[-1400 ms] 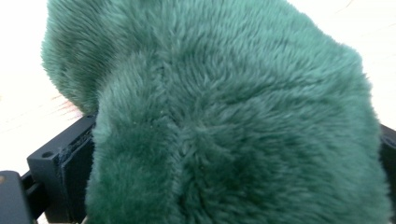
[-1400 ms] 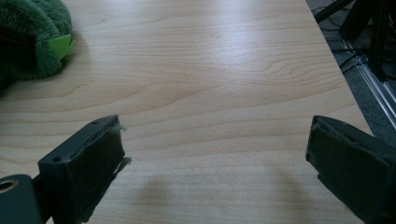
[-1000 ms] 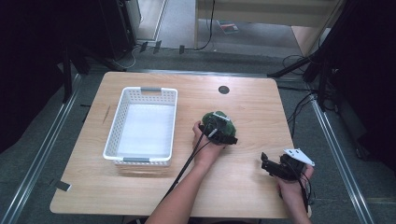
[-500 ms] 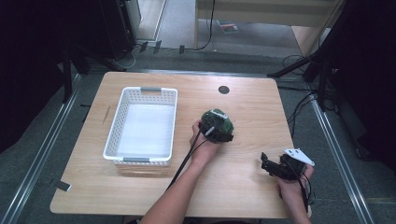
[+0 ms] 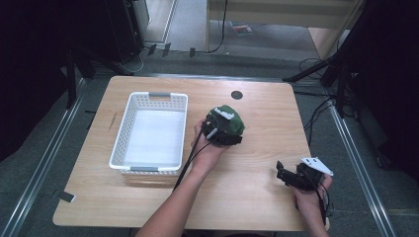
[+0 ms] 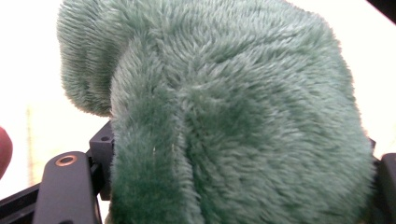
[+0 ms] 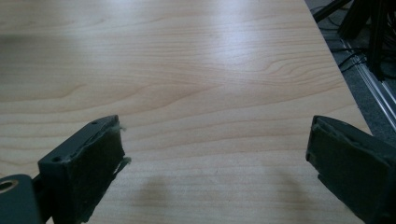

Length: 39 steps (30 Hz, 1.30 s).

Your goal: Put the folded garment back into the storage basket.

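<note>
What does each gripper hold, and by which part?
The left gripper is shut on the green plush toy, gripping its lower part. The right gripper is open and holds nothing.

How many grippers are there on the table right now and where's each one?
2. The left gripper is mid-table, right of the white basket, shut on a green plush toy. The right gripper sits open near the table's front right corner.
</note>
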Available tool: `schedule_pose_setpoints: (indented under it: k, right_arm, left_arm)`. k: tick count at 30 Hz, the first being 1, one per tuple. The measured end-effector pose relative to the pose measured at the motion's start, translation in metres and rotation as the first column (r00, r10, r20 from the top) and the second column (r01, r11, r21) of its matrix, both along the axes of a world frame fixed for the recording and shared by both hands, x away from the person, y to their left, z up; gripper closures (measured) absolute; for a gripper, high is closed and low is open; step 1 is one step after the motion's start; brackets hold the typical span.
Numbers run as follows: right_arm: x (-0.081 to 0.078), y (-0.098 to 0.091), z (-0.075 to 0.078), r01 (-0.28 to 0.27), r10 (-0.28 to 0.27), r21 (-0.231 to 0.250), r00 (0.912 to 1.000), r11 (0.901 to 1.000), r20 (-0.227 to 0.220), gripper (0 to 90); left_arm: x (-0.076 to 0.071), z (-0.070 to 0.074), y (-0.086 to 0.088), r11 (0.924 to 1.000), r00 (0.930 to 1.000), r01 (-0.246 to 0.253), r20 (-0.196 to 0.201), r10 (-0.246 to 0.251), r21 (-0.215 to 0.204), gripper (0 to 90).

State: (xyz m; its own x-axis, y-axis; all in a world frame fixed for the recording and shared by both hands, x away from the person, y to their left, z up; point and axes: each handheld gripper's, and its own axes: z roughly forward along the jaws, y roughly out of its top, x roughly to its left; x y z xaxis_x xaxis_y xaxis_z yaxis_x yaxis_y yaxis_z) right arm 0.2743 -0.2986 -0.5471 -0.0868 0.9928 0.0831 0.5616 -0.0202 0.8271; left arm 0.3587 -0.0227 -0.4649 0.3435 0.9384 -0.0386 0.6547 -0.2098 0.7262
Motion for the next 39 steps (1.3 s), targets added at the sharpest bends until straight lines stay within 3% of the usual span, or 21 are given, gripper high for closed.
schedule_pose_setpoints:
  k: [6, 9, 19, 31, 36, 39]
  right_arm:
    - [-0.003, -0.003, 0.001, 0.002, -0.005, 0.052, 0.9982, 0.9986, 0.060, 0.2]
    - [-0.004, -0.002, 0.001, -0.008, 0.003, 0.055, 0.9970, 0.9985, 0.078, 0.0]
    - [-0.004, 0.000, 0.001, -0.022, 0.019, 0.042, 0.9966, 0.9989, 0.080, 0.0]
    - [-0.003, 0.000, 0.001, -0.024, 0.021, 0.046, 0.9974, 0.9987, 0.069, 0.0]
    - [-0.003, 0.000, 0.001, -0.024, 0.021, 0.045, 0.9973, 0.9987, 0.070, 0.0]
    - [-0.003, 0.000, 0.001, -0.025, 0.021, 0.045, 0.9973, 0.9987, 0.071, 0.0]
  left_arm:
    - [-0.006, 0.021, 0.022, 0.9994, 0.9991, -0.018, 0.038, 0.019, -0.031, 22.5]
    - [-0.009, 0.031, 0.033, 0.9991, 0.9978, -0.025, 0.060, 0.027, -0.035, 22.5]
    - [-0.019, 0.052, 0.086, 0.9948, 0.9911, -0.087, 0.096, 0.092, -0.054, 22.4]
    - [-0.020, 0.051, 0.149, 0.9809, 0.9764, -0.189, 0.097, 0.193, -0.047, 22.4]
    - [-0.013, 0.038, 0.170, 0.9726, 0.9694, -0.231, 0.079, 0.233, -0.025, 22.4]
    - [-0.008, 0.028, 0.181, 0.9740, 0.9720, -0.226, 0.063, 0.226, -0.007, 22.1]
